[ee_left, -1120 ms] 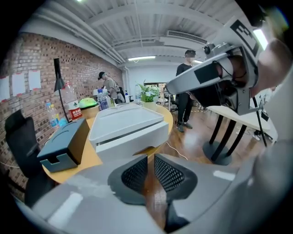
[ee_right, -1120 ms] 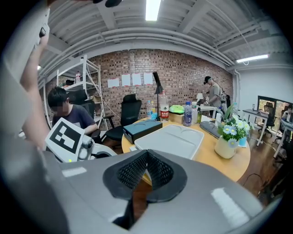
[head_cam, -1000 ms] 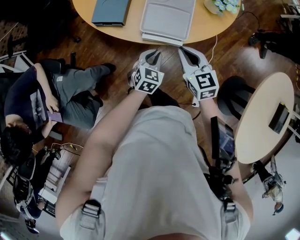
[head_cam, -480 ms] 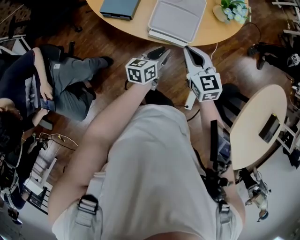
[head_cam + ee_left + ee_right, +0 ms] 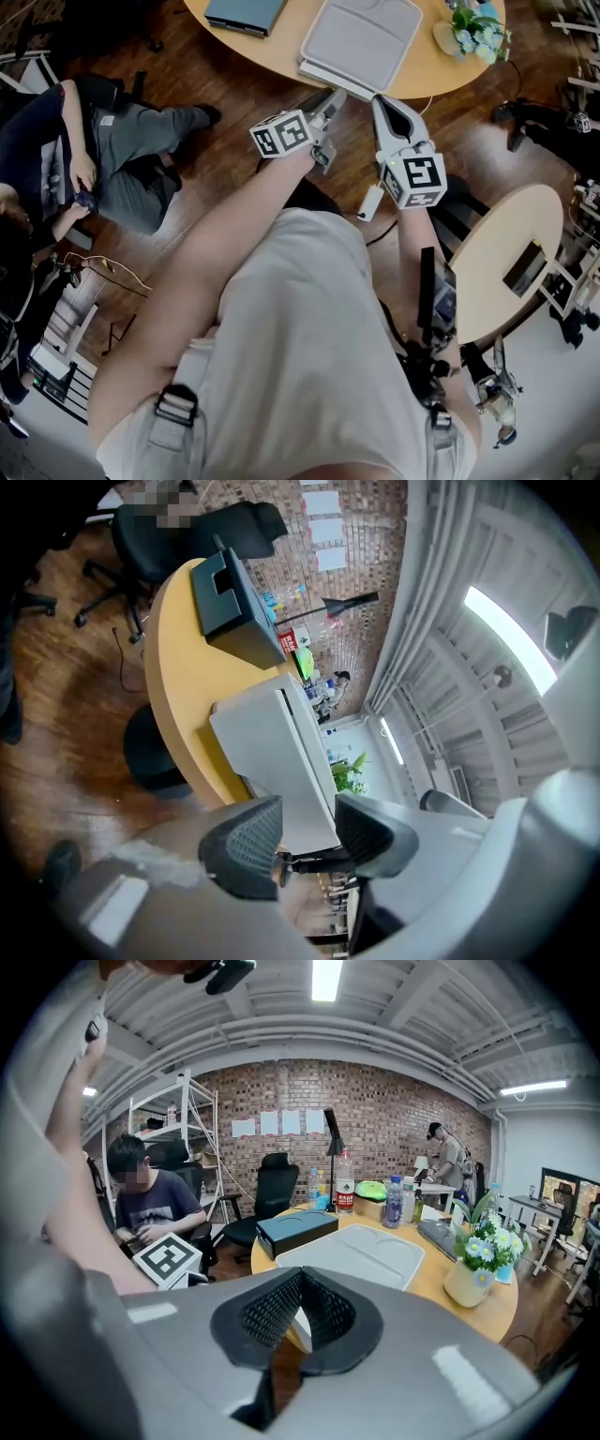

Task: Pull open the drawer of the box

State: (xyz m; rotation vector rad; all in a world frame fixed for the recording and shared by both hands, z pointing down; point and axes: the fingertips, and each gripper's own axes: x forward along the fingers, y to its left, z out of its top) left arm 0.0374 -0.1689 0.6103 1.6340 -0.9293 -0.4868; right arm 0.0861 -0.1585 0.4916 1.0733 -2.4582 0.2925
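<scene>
On the round wooden table lie a flat light grey box and, to its left, a dark blue-grey box. My left gripper is rolled on its side at the table's near edge, just short of the grey box's near left corner. Its jaws are opening and hold nothing; that corner shows beyond the gap. My right gripper hangs below the table edge by the grey box's right corner, shut and empty.
A white pot of flowers stands right of the grey box. A person sits on the floor side at the left. A small round table and a black stool are at my right.
Both grippers have moved up to the table's near edge. The left one has rolled onto its side and its jaws have spread apart.
</scene>
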